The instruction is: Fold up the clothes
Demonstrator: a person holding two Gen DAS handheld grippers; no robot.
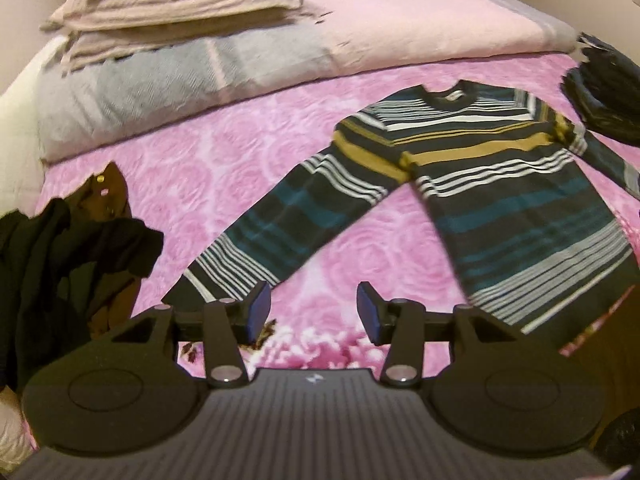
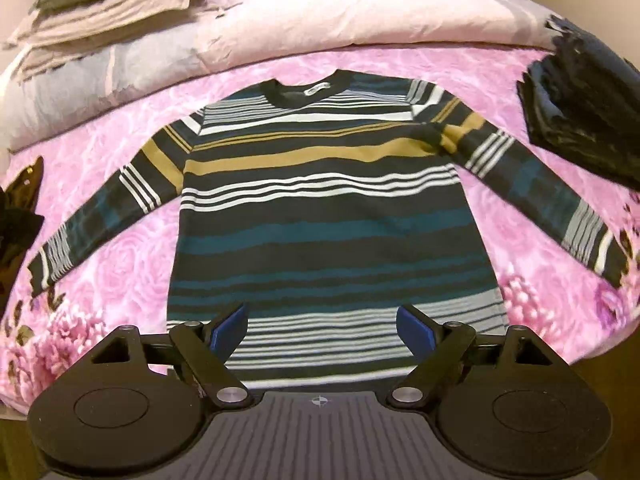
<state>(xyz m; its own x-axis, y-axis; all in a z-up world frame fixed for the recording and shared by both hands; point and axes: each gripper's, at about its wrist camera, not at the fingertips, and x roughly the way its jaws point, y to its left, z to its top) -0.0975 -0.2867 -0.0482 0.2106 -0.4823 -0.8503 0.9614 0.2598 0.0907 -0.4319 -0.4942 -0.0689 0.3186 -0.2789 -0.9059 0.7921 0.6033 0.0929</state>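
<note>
**On the pink bed: sweater's flat, nothing folded yet**

Across the pink flowered bedspread [image 2: 120, 280] we've got the striped sweater [image 2: 328, 216] laid out flat, collar toward the far side by the pillows [image 2: 280, 20], hem toward us, both sleeves angled out and down. So its long axis runs straight away from us, collar to hem.

Our right gripper [image 2: 322, 326] hangs over the hem, about centred on the body, jaws wide apart with nothing between them. Our left gripper [image 1: 314, 312] sits off to the sweater's left, jaws partly apart and empty, and the left sleeve [image 1: 288, 224] ends at a cuff just beside its left finger. The body lies up and to the right of it.

We'd guess the left sleeve goes first, and the left hand is clearly the nearer one for that.

Around the edges: a dark clothes heap [image 1: 60, 264] at the left, a dark folded stack [image 2: 580, 112] at the right.
</note>
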